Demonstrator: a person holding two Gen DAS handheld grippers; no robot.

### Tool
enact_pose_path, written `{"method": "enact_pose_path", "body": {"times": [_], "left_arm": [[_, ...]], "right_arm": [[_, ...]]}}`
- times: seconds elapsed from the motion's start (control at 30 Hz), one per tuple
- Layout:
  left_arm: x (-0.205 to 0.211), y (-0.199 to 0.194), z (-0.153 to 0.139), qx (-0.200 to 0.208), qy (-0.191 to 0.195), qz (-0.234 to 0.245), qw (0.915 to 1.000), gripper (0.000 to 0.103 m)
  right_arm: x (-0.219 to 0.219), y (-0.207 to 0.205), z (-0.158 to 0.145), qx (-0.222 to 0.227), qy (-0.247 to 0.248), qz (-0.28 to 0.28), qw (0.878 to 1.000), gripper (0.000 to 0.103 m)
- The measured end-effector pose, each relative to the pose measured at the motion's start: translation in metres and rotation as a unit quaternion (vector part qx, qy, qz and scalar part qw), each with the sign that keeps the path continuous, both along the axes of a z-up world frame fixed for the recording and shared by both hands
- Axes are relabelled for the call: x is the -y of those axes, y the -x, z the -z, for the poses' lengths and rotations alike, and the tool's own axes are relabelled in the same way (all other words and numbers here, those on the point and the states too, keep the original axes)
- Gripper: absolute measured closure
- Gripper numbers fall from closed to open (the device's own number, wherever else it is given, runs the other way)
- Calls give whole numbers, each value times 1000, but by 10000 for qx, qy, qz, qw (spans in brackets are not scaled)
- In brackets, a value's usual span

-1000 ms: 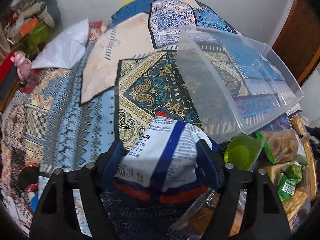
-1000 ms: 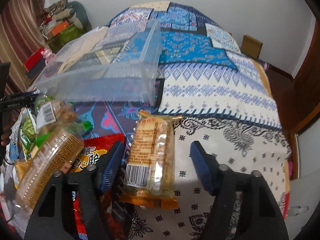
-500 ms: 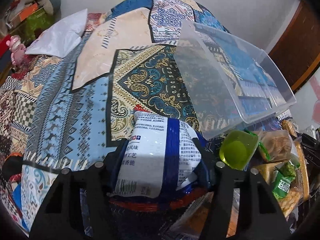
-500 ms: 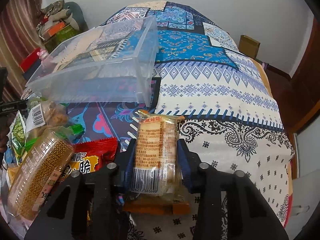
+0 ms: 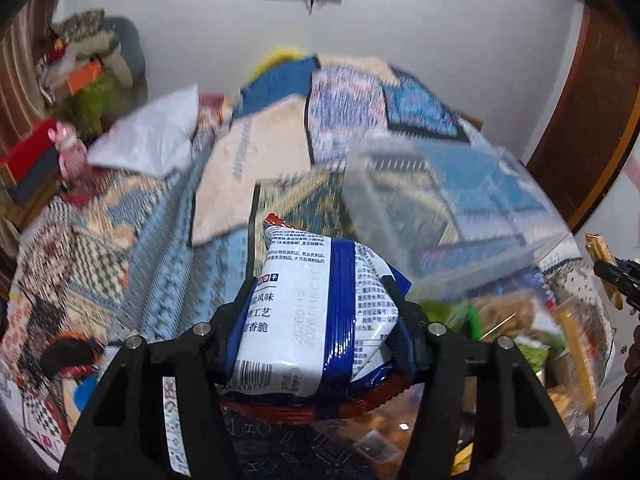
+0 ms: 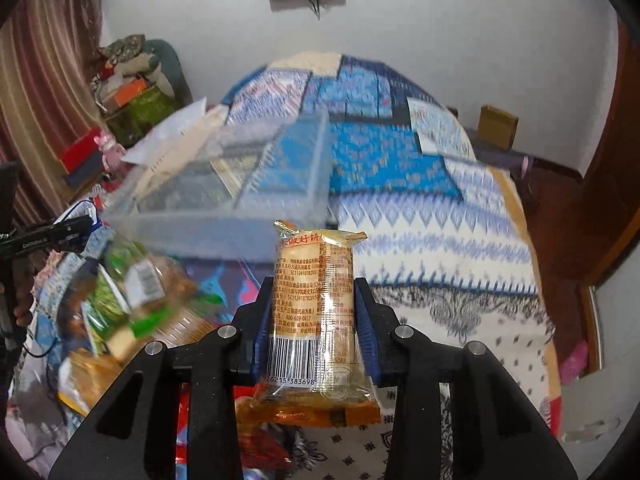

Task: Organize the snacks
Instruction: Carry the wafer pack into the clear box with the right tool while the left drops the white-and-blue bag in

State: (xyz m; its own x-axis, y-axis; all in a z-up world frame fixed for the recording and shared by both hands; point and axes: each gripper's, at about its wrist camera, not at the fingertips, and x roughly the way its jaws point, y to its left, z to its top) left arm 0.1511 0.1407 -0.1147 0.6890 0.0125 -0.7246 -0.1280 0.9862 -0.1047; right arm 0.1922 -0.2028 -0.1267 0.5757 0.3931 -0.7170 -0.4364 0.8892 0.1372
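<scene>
left wrist view: the left gripper (image 5: pixel 320 312) is clamped on a white and blue snack bag (image 5: pixel 316 312), puffy and held up off the patterned bedspread (image 5: pixel 160 232). the clear plastic bin (image 5: pixel 448 208) sits ahead and to the right, with the rest of the snack pile (image 5: pixel 520 328) in front of it. my worry: that bag is mostly air, so it could squirm out of the pads or catch the bin's near wall on the way in. everything past the bag is motion-smeared, so i can't tell if the bin has anything in it.

right wrist view: the right gripper (image 6: pixel 314 312) is squeezed shut on an orange cracker pack (image 6: pixel 314 308), held upright. bin's ahead-left here. too much squeeze might crack the crackers. the pile at left is a blur, can't name most of it.
</scene>
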Motion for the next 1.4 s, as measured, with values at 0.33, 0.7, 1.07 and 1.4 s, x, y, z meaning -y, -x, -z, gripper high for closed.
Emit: {"method": "enact_pose_path", "body": {"times": [0.33,0.7,1.07,1.4], "left_arm": [[24,-17,-42,450,15,238,9987,44],[52,-65,-26,235,22,537,9983,44],[62,-98,6,-169,96,669,9976,44],[81,-103,16,-130,-255,730,9969,44]], "right_arm": [[-26,-13,-31,409,-168,-132,9989,69],[-61,-47,-28,374,-151,-305,9987,69],[-83,-80,3,33,118,-313,9994,69],[-95,-89,14,-131,244,-440,9987,69]]}}
